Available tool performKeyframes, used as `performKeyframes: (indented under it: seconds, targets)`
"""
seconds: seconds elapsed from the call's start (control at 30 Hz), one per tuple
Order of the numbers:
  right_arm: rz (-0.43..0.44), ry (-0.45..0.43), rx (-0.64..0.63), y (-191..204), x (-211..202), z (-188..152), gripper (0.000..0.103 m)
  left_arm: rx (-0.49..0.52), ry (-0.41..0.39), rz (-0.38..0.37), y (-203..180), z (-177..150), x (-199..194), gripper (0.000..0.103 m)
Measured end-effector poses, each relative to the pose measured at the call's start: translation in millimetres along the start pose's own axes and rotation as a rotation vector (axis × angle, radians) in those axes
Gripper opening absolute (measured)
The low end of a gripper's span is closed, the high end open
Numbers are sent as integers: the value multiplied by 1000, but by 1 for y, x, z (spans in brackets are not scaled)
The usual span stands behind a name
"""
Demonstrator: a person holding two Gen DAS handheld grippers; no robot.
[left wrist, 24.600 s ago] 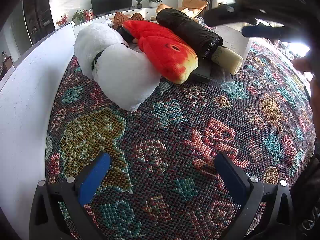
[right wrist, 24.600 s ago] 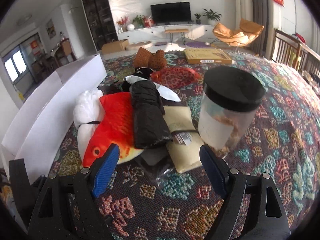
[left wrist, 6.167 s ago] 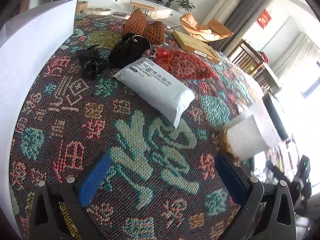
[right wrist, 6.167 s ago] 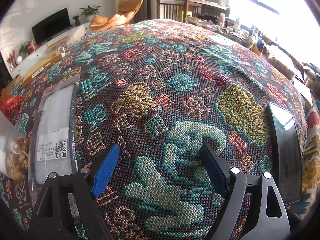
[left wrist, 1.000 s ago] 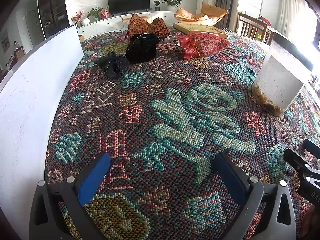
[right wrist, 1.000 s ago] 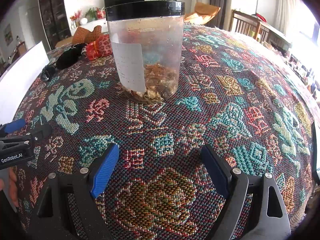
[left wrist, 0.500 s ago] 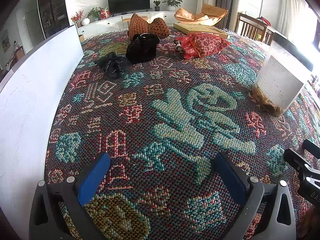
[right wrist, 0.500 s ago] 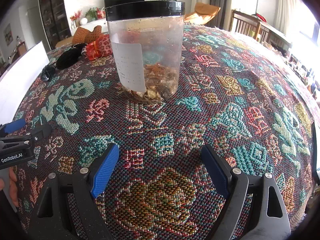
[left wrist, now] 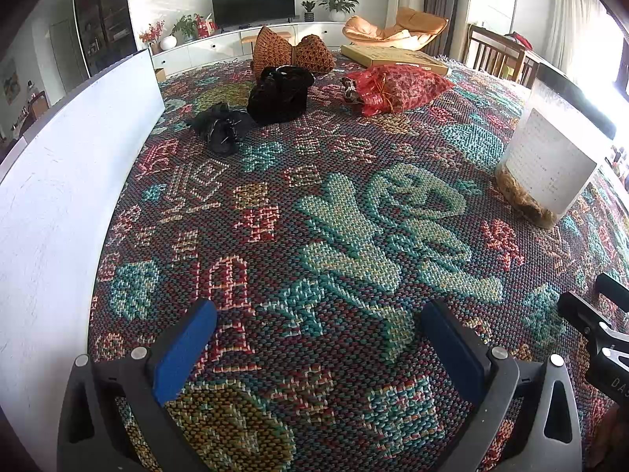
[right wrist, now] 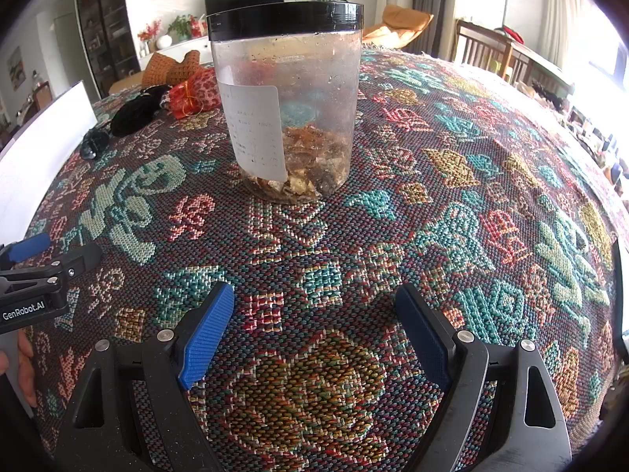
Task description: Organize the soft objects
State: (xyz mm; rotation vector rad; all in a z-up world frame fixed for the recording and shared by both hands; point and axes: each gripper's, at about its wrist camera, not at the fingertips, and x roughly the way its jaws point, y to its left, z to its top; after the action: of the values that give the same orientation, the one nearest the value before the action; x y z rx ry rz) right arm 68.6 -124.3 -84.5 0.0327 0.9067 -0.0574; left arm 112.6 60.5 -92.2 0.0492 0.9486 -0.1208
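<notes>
My left tool (left wrist: 314, 344) and right tool (right wrist: 314, 330) both gape wide, holding nothing, over bare patterned cloth (left wrist: 354, 244). "GenRobot.AI" reads on the left tool's side. The jar (right wrist: 287, 102) label's print is too small to read. Soft red bag (left wrist: 393, 86) and black bundle (left wrist: 281, 96) lie far off, near the white board (left wrist: 59, 181).

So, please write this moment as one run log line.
left gripper: open, empty | right gripper: open, empty | jar: upright, lidded | red pouch: on cloth, untouched

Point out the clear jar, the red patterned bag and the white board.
clear jar (right wrist: 310, 118): right wrist view, on its transparent wall.
red patterned bag (left wrist: 401, 86): left wrist view, mid-body.
white board (left wrist: 59, 181): left wrist view, its flat face.
</notes>
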Motion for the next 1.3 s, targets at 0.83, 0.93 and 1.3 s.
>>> performKeyframes:
  seconds: [0.83, 0.93, 1.3]
  targets:
    - [0, 0, 1, 0, 0, 0, 87, -214, 210, 57, 47, 202, 140, 102]
    - [0, 0, 1, 0, 0, 0, 87, -163, 180, 108, 38, 199, 144, 103]
    - [0, -1, 1, 0, 0, 0, 87, -70, 109, 58, 34, 203, 112, 27]
